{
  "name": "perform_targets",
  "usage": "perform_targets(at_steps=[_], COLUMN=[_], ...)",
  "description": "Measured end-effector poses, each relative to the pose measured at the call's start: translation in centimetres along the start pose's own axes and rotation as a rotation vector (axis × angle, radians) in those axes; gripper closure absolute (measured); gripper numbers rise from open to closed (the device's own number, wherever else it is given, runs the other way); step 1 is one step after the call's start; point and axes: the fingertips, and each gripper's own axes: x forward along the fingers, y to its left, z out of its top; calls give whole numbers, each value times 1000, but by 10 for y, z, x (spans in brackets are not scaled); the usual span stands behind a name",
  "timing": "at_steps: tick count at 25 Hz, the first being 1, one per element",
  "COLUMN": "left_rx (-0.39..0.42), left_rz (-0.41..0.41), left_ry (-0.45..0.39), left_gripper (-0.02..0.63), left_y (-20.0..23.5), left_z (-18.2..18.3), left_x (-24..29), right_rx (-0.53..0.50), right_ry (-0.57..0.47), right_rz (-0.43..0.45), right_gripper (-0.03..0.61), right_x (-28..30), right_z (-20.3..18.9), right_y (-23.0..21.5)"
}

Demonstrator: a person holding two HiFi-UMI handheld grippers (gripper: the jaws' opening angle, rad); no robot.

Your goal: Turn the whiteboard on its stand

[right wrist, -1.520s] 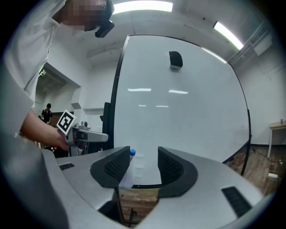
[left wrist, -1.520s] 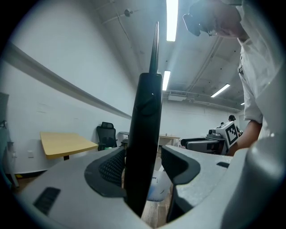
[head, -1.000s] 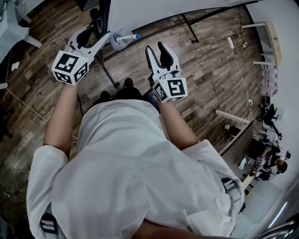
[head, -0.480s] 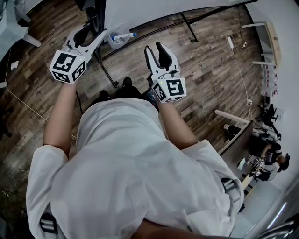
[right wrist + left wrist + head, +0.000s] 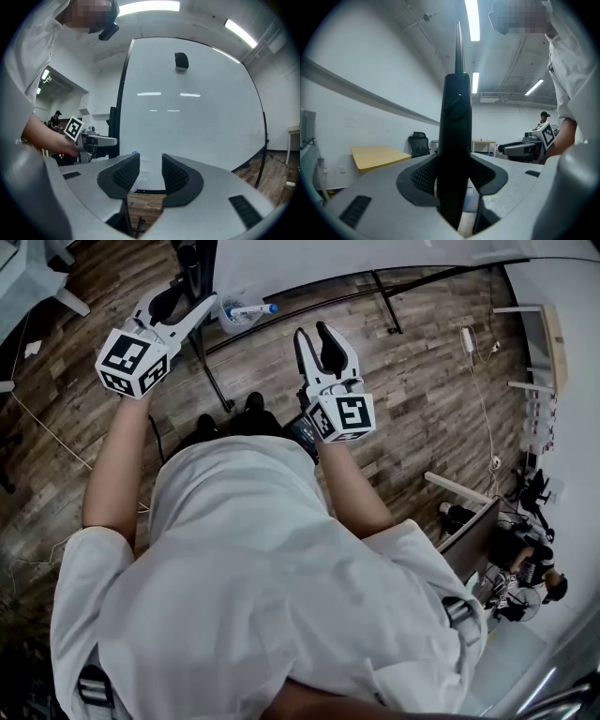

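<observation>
The whiteboard (image 5: 328, 259) stands upright on its black stand, and its white face (image 5: 187, 117) fills the right gripper view. My left gripper (image 5: 185, 306) points level at the board's left side. Its jaws have just been closing and now sit on the black frame edge (image 5: 457, 140), which runs up between the pads (image 5: 423, 174). The left gripper (image 5: 93, 140) also shows from the side in the right gripper view. My right gripper (image 5: 317, 338) (image 5: 151, 171) hovers in front of the board's face. Its jaws have just been closing, with nothing between them.
A marker tray with a blue-capped marker (image 5: 248, 311) hangs at the board's lower edge. The stand's black leg (image 5: 216, 390) runs across the wood floor near my feet. A power strip and cable (image 5: 464, 329) lie to the right. A yellow table (image 5: 377, 154) and an office chair (image 5: 418, 143) stand beyond.
Both grippers keep their places at the board. The right gripper's jaws stand a little narrower. The head view has shifted slightly.
</observation>
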Motion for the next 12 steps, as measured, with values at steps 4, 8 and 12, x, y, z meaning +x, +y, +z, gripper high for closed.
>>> perform_targets(at_steps=[4, 8, 12], left_rx=[-8, -9, -9], left_rz=[14, 39, 64], left_ry=[-6, -4, -6], left_gripper=[416, 416, 416], left_y=[1, 2, 1], left_z=[0, 2, 2], left_x=[0, 0, -3], right_rx=[-3, 1, -2], right_ry=[6, 2, 3], right_rz=[35, 74, 117], right_gripper=[437, 439, 440], right_x=[6, 12, 15], right_z=[-1, 1, 4], right_y=[-4, -11, -19])
